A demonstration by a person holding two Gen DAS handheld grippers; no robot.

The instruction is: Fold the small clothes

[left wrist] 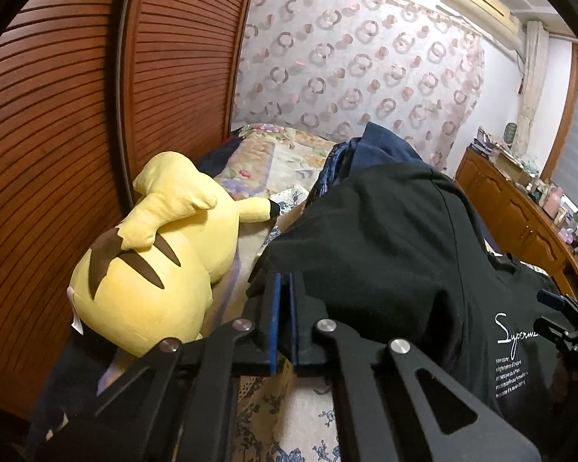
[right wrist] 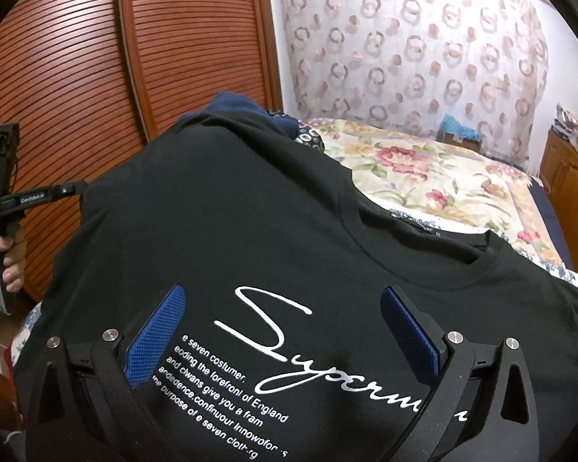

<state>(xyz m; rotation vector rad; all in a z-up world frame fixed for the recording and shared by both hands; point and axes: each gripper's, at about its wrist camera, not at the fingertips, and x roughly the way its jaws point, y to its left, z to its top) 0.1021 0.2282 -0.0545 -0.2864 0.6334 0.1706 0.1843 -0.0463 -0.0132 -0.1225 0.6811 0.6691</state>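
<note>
plush (left wrist: 150, 254) blocks left | floral bedspread (right wrist: 435, 177) right seems open

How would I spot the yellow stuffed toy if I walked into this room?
Find the brown slatted wardrobe doors beside the floral-covered bed. The plush toy lies on the bed's edge against them, left of the black T-shirt. It alone is bright yellow, with brown stripes on its back.

Black T-shirt (right wrist: 273, 215) with white lettering, yellow plush (left wrist: 162, 269) striped brown, floral bedspread (right wrist: 443, 177).
</note>
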